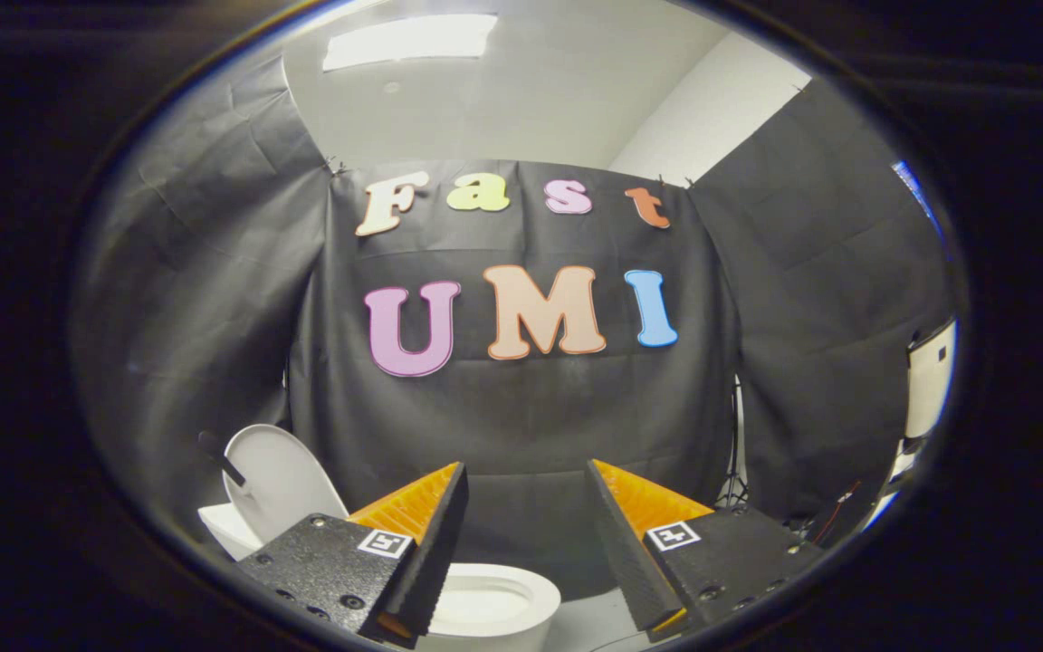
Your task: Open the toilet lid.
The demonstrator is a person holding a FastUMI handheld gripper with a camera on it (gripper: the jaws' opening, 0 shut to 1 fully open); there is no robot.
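Observation:
A small white toilet stands low down, partly behind my left finger (413,525). Its lid (279,480) is raised upright, leaning back against the tank (224,530), with a short dark handle sticking out near its top edge. The bowl (490,602) lies uncovered below and between my fingers. My gripper (526,475) is held above the toilet, open, with nothing between the fingers and touching nothing.
Black cloth walls close the booth behind and to both sides of the toilet. A tripod leg (736,453) and some white equipment (929,380) stand at the right, past the right finger (639,525). The floor (589,625) beside the bowl is pale.

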